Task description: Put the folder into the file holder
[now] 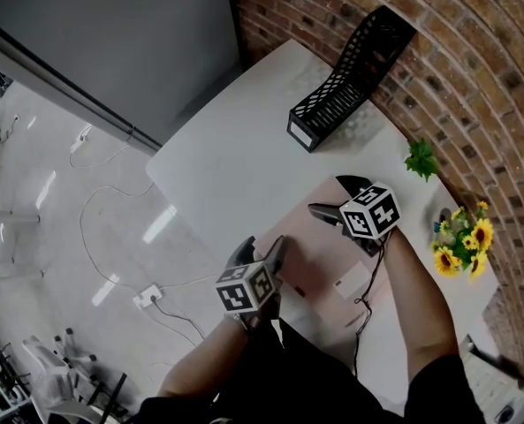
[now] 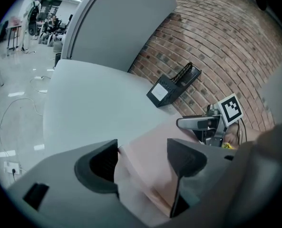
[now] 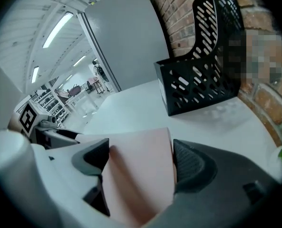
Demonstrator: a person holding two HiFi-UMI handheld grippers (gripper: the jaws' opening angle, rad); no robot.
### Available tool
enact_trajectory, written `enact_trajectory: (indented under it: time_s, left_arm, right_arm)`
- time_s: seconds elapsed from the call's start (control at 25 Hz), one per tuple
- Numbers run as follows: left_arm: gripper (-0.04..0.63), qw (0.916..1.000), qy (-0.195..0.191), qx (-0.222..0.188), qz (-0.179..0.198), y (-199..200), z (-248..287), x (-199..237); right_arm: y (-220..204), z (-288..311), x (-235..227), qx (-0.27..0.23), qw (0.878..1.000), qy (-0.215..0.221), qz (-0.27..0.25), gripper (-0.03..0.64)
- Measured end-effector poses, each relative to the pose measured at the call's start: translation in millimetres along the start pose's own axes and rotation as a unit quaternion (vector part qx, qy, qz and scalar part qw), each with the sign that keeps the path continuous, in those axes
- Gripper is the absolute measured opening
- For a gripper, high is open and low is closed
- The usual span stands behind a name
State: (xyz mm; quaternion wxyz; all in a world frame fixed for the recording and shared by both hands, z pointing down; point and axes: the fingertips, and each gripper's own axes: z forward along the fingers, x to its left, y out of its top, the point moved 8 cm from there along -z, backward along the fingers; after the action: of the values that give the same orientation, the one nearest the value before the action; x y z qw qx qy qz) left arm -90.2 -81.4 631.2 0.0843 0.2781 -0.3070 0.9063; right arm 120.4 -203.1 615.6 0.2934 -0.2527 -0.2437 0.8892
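Observation:
A pale pink folder (image 1: 319, 259) lies flat on the white table (image 1: 235, 157), close to me. My left gripper (image 1: 262, 246) stands at its near left corner, jaws wide apart, with the folder (image 2: 150, 170) showing between and under them. My right gripper (image 1: 330, 195) is over the folder's far end, also wide apart; the folder (image 3: 141, 170) fills the gap between its pads, and I see neither pad pressing on it. The black mesh file holder (image 1: 345, 69) stands empty at the table's far side against the brick wall, also in both gripper views (image 2: 171, 87) (image 3: 198, 80).
A small green plant (image 1: 422, 159) and a bunch of sunflowers (image 1: 463, 237) sit along the brick wall (image 1: 474, 78) on the right. The table's left edge drops to a floor with a cable and a power strip (image 1: 147, 297). Bare tabletop lies between folder and holder.

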Motion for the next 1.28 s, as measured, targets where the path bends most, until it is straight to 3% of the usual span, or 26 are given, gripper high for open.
enact_trajectory:
  time_s: [0.32, 0.6, 0.92, 1.16, 1.28]
  left_arm:
    - [0.321, 0.9954, -0.014, -0.071, 0.063, 36, -28, -33]
    - [0.321, 0.9808, -0.029, -0.13, 0.143, 70, -63, -69]
    - [0.321, 0.9547, -0.042, -0.194, 0.222, 100, -96, -107]
    - [0.319, 0.9254, -0.049, -0.251, 0.28, 120, -117, -137]
    - [0.319, 0.9151, -0.056, -0.265, 0.299, 125, -123, -150]
  right_arm:
    - [33, -55, 15, -0.092, 0.995, -0.032, -0.031, 0.43]
    - [60, -113, 38, -0.186, 0.978, -0.064, -0.065, 0.43]
    - [79, -172, 61, -0.268, 0.953, -0.104, -0.095, 0.431]
    - [81, -210, 68, -0.322, 0.934, -0.125, -0.09, 0.431]
    - [76, -221, 68, -0.338, 0.929, -0.129, -0.08, 0.433]
